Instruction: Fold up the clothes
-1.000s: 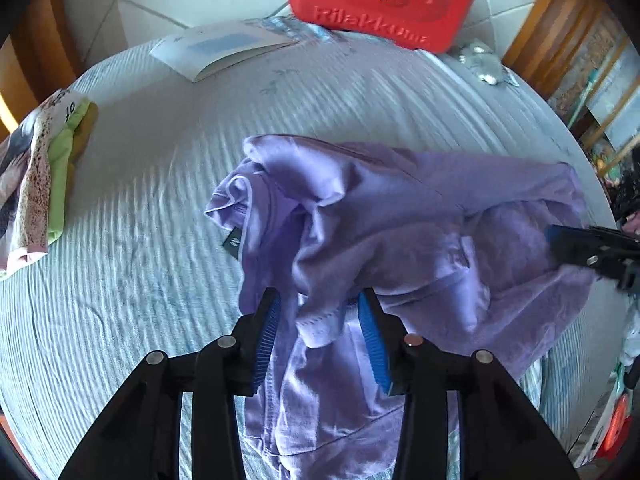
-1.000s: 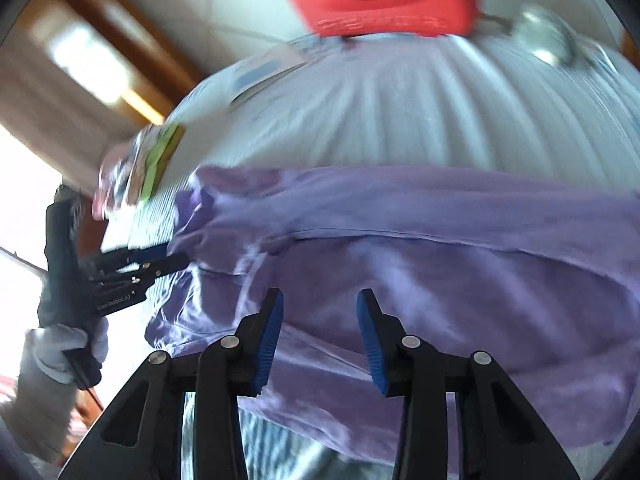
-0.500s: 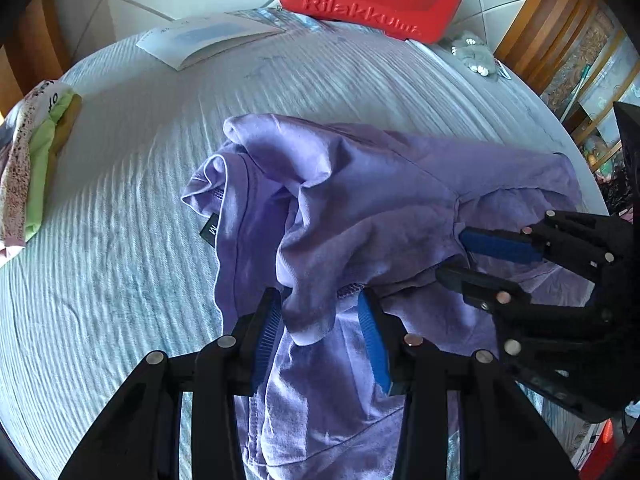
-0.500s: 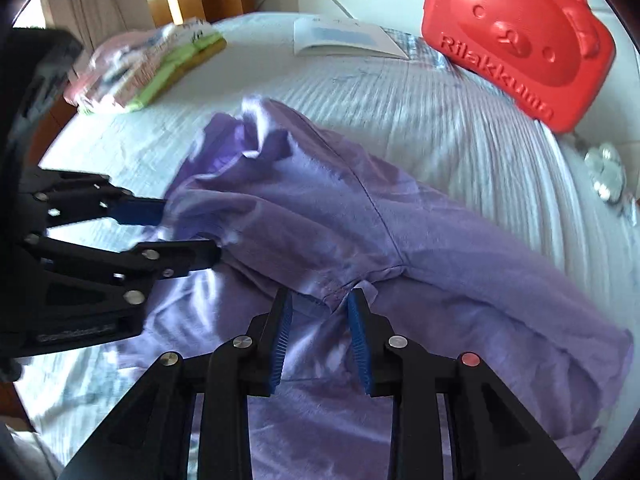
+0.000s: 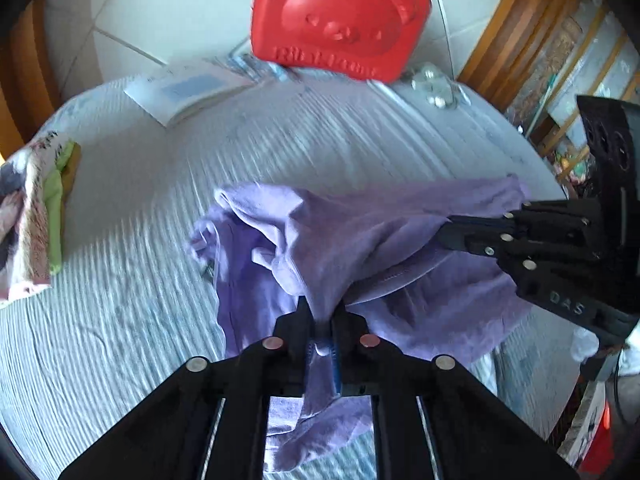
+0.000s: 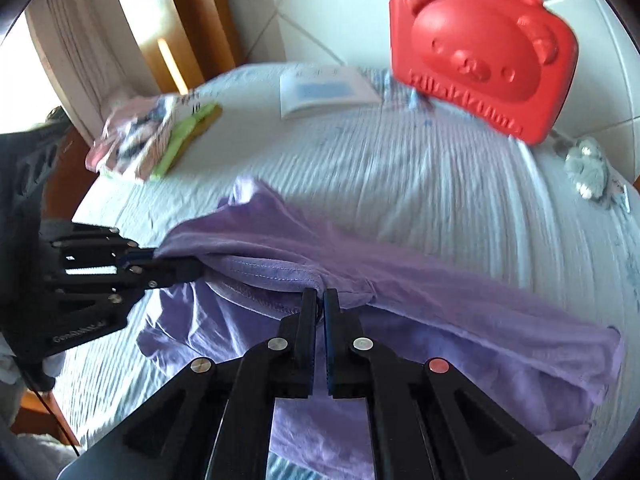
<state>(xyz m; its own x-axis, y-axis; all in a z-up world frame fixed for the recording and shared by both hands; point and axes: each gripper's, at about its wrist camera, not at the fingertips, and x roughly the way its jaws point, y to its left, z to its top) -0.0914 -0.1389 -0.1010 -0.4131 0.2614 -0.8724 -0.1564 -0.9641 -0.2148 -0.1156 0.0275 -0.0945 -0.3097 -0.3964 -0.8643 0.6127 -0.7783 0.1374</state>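
A crumpled purple shirt lies on the pale striped bedsheet; it also shows in the right wrist view. My left gripper is shut on a fold of the purple shirt and lifts it off the sheet. My right gripper is shut on the shirt's stitched edge close by. In the left wrist view the right gripper comes in from the right, pinching the cloth. In the right wrist view the left gripper comes in from the left, also on the cloth.
A red bear-faced plastic case stands at the bed's far edge against a tiled wall. A white booklet lies near it. A stack of folded clothes sits at the left. Wooden furniture stands at the right.
Both grippers have shut on the purple shirt; half a second ago they were open around it. The gripped cloth has risen off the sheet and both cameras have tilted up.
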